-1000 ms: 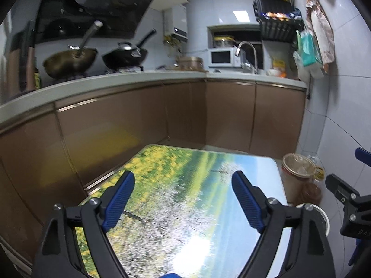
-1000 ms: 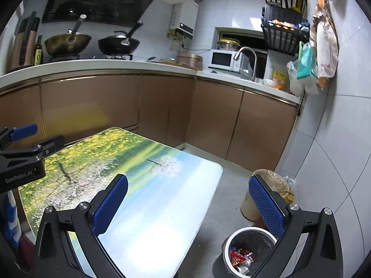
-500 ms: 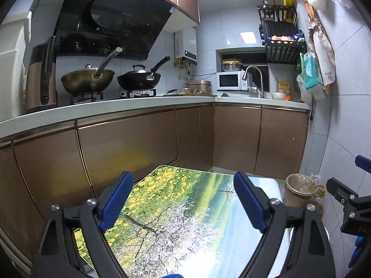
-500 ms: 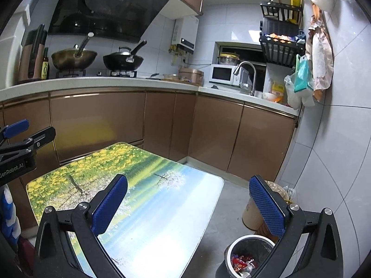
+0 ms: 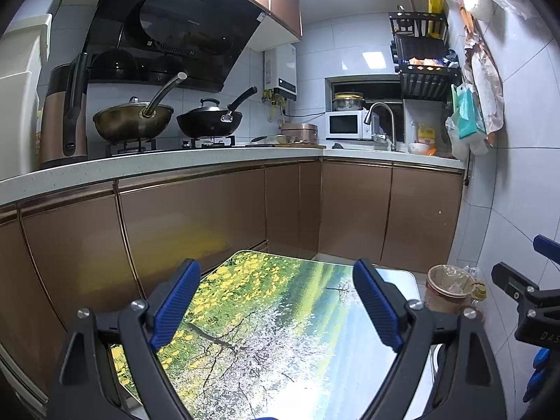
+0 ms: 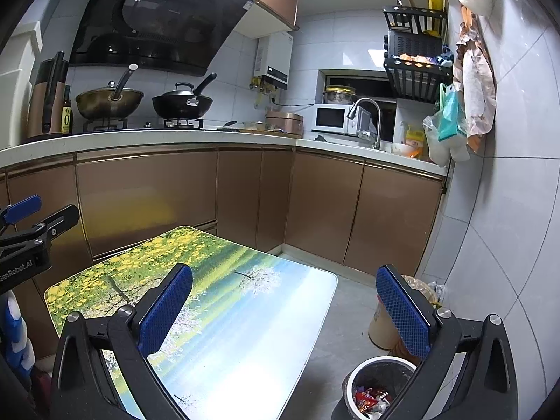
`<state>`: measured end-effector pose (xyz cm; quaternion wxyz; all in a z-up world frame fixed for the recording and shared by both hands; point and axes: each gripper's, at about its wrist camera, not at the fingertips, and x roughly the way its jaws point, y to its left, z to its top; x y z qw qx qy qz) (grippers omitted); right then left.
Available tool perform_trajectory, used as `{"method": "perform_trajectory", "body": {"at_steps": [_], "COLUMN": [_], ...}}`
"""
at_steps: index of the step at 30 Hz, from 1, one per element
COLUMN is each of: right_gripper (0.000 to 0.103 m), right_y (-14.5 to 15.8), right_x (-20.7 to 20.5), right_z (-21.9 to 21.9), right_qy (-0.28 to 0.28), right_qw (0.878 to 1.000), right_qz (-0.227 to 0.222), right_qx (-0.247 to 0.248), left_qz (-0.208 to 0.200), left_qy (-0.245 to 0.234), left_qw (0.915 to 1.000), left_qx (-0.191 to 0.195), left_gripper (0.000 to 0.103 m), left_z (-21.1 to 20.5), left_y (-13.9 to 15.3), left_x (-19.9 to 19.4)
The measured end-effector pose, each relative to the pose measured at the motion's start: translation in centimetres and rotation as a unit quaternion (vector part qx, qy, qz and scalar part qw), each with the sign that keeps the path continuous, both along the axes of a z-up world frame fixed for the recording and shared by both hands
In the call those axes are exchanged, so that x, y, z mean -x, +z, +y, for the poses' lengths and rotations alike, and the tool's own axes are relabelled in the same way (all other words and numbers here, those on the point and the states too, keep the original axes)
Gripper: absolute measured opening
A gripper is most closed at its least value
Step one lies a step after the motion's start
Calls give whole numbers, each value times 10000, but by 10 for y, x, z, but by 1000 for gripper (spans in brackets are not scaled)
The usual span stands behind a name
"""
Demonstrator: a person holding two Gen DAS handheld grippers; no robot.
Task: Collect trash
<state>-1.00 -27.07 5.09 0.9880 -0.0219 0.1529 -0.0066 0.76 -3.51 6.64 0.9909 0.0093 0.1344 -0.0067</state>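
Observation:
My left gripper [image 5: 276,301] is open and empty, held above a low table [image 5: 280,322] printed with a landscape picture. My right gripper [image 6: 287,308] is open and empty, above the table's right part [image 6: 245,332]. A round trash bin [image 6: 374,388] with colourful wrappers inside stands on the floor to the right of the table, below my right finger. I see no loose trash on the table top. The right gripper shows at the right edge of the left wrist view [image 5: 532,301].
A bag-lined bucket [image 5: 449,288] stands on the floor by the tiled wall, also in the right wrist view [image 6: 385,332]. Brown cabinets [image 5: 353,210] under a white counter [image 5: 210,161] with woks, a microwave and a tap run behind the table. Bags hang on the right wall [image 6: 465,105].
Both grippers have tilted upward and drawn back, so the table and bin sit lower in view and more of the kitchen wall shows. Both stay open and empty.

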Motion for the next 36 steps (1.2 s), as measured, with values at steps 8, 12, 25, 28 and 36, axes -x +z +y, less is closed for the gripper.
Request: {"method": "perform_trajectory", "body": {"at_steps": [8,12,25,28,36], "right_gripper": [103,103,103,103,103], "right_y": [-5,-8,-16,-18,-21], "right_x": [-5,-9,-17,-18,-20], "right_z": [0,0,6,7,8], "right_qy": [-13,-24,-22,-17,-8], "right_qw": [10000,9999,9997,9997,9995], "right_qz": [67,110,231,261,307], "right_qx": [-14,-28,6,-2,3], "left_qz": [73,134,239,243,283], "left_qy": [-53,-102,-138,-134,-146], "left_qw": [10000,9998,9995,9995,9993], "left_qx": [38,57,137,157,180], "left_gripper": [89,89,89,89,89], "left_z": [1,1,6,8,9], "left_y": [-4,-8,-19,-20,-22], "left_x": [-4,-8,-14,-15,-17]}}
